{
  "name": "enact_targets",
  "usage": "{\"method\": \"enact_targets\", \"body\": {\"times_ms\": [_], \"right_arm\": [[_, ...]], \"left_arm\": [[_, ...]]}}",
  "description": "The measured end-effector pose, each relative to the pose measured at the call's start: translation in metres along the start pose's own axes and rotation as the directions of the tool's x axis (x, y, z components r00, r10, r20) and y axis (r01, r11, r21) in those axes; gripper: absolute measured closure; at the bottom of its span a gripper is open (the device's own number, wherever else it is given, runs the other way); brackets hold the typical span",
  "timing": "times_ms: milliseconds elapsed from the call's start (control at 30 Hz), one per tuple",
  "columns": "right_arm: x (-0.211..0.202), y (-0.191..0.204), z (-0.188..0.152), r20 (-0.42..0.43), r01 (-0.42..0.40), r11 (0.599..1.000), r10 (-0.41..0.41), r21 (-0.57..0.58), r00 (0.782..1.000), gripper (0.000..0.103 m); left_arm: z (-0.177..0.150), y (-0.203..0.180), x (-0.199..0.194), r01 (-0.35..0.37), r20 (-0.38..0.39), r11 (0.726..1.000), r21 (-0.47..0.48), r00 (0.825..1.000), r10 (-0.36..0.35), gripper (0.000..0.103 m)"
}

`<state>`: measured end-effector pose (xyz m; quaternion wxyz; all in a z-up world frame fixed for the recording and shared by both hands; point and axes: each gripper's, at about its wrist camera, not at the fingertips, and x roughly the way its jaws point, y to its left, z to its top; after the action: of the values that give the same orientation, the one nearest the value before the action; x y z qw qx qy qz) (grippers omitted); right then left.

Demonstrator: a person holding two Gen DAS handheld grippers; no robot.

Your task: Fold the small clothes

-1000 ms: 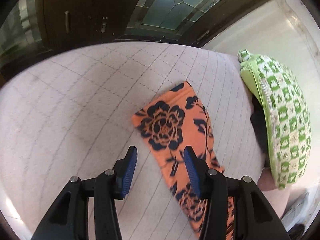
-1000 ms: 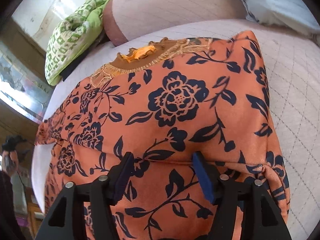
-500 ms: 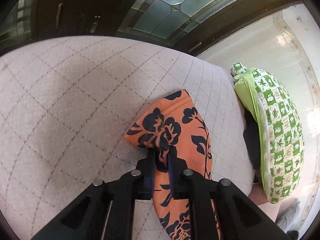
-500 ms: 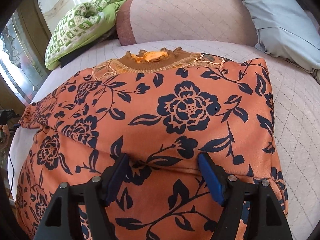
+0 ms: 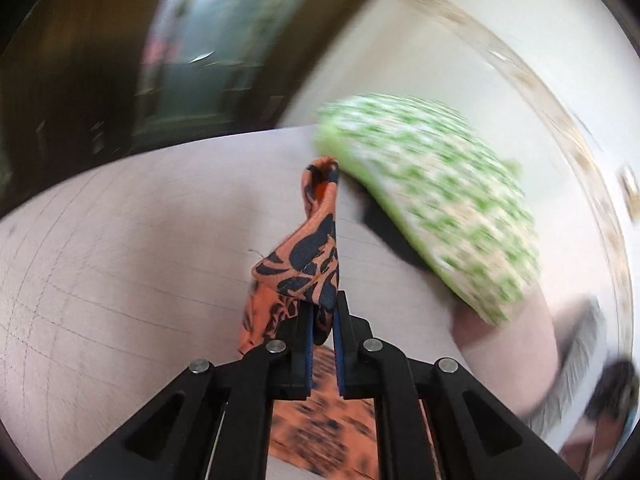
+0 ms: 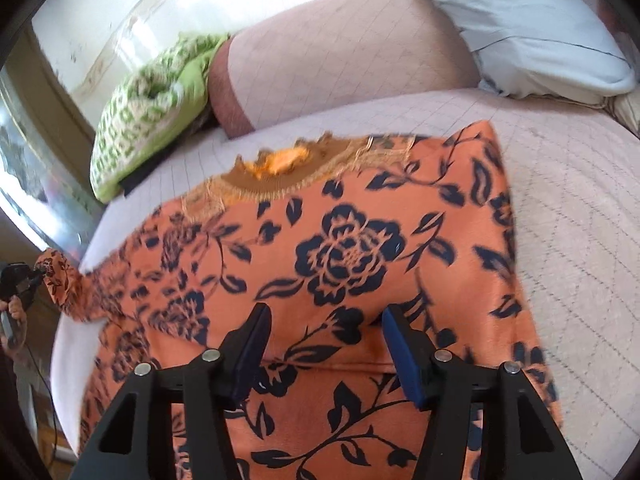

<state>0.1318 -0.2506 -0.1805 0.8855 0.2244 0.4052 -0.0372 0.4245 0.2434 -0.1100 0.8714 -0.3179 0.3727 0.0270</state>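
An orange top with a dark blue flower print [image 6: 352,256] lies spread on the quilted bed, its brown lace neckline [image 6: 288,168] at the far side. My left gripper [image 5: 322,312] is shut on the garment's sleeve [image 5: 316,252] and holds it lifted off the bed; the sleeve end stands up in front of the fingers. The lifted sleeve also shows at the far left of the right wrist view [image 6: 60,280]. My right gripper [image 6: 324,320] is open and hovers just above the body of the top, near its lower middle.
A green and white patterned cushion [image 5: 432,208] lies at the bed's far corner, also in the right wrist view [image 6: 148,112]. A pink quilted bolster [image 6: 344,52] and a pale blue pillow [image 6: 520,28] lie beyond the neckline. The quilted bed cover [image 5: 120,260] surrounds the top.
My left gripper closed on the sleeve, then lifted it and swung right toward the green cushion; its view is blurred by motion. My right gripper stayed open over the top, shifting slightly.
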Motion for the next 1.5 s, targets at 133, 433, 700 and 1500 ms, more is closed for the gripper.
{"method": "enact_targets", "body": {"times_ms": [133,433,700,1500], "right_arm": [[-0.017,-0.010,0.007,0.028,-0.017,0.999,0.016,0.046,0.999,0.042],[-0.053,-0.059,0.024,0.108,-0.034,0.977,0.011,0.210,0.994,0.042],[-0.089,-0.112,0.031,0.173,-0.044,0.950,-0.011,0.310,0.985,0.042],[-0.058,-0.061,0.038,0.104,-0.313,0.933,0.298,0.178,0.949,0.041]], "left_arm": [[-0.028,-0.091,-0.022,0.065,-0.034,0.984,0.166,0.998,-0.060,0.095],[-0.175,-0.275,-0.017,0.291,-0.260,0.869,0.401,0.945,-0.197,0.095],[-0.338,-0.360,0.044,0.413,-0.508,0.817,0.404,0.843,-0.175,0.094],[-0.237,-0.182,0.073,-0.083,-0.264,0.820,0.566,0.924,0.276,0.043]]}}
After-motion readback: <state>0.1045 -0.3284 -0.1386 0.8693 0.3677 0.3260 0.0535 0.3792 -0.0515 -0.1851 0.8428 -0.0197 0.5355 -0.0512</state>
